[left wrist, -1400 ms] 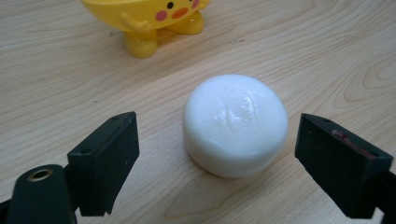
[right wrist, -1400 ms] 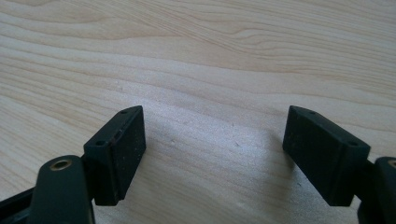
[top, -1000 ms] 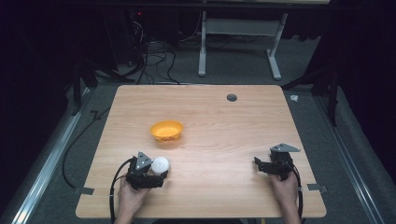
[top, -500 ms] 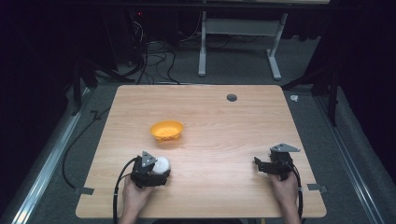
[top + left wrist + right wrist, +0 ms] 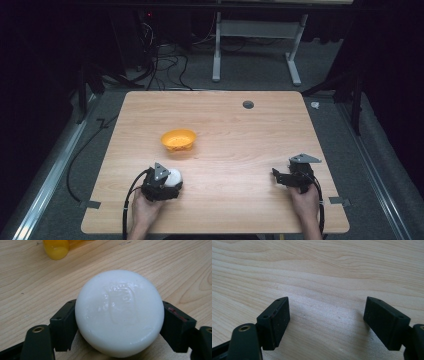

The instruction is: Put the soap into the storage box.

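The left gripper has its two black jaws clamped on a white bar of soap, one jaw pressed to each side of it. In the left gripper view the soap sits squarely between the jaws, bulging out past their tips, with a faint raised stamp on its upper face. From the high view the soap shows at the front of the left gripper, low over the near part of the counter; whether it rests on the wood or is just lifted off it I cannot tell.

The orange bowl stands ahead of the left jaws, a little apart from them, and it looks empty. Its rim shows at the top of the left gripper view, beyond the soap.

The right gripper has its jaws wide apart with nothing between them but bare wood. It sits well apart from the soap and the bowl.

So the grasp looks done. What is left, by my reading, is carrying the soap forward to the bowl and letting it go there.
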`<state>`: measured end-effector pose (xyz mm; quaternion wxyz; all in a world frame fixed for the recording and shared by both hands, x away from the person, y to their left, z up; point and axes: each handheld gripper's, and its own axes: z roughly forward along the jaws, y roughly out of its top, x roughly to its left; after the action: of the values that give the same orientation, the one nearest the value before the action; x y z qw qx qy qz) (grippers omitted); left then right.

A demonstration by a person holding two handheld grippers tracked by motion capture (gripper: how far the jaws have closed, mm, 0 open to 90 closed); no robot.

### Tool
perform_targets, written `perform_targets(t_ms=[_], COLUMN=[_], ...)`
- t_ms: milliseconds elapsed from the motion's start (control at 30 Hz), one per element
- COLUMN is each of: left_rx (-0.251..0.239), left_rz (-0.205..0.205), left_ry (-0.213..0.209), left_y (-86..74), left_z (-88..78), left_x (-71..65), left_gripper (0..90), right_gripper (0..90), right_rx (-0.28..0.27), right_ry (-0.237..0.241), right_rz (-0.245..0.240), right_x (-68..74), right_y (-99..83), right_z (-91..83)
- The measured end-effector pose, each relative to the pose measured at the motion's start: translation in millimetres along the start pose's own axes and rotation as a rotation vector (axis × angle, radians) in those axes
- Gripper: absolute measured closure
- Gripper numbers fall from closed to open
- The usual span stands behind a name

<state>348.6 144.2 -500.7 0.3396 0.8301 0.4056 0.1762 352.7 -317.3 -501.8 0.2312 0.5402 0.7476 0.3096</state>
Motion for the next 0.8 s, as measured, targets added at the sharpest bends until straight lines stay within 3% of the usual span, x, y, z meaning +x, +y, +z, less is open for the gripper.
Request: perform_targets(t_ms=[300, 500, 567, 800], left_rx=[0.0, 0.0, 0.006, -0.014], left_rz=[0.005, -0.037, -0.027, -0.065], left_ry=[-0.001, -0.031, -0.019, -0.026], left_y=[6.6, 17.3, 21.8, 35.9], left_z=[-4.5, -13.6, -17.0, -25.9], left_x=[-4.2, 0.4, 1.5, 9.6], left_gripper=[25.0, 25.0, 25.0, 25.0], right_gripper=[22.0, 22.0, 21.9, 21.9], right_rx=[-0.001, -0.001, -0.001, -0.001], right_ry=[0.0, 0.0, 0.0, 0.001], right_rz=[0.002, 0.002, 0.002, 0.002], right_x=[0.0, 0.1, 0.0, 0.0], right_y=[0.1, 0.0, 0.0, 0.0], right_z=[0.1, 0.1, 0.1, 0.1])
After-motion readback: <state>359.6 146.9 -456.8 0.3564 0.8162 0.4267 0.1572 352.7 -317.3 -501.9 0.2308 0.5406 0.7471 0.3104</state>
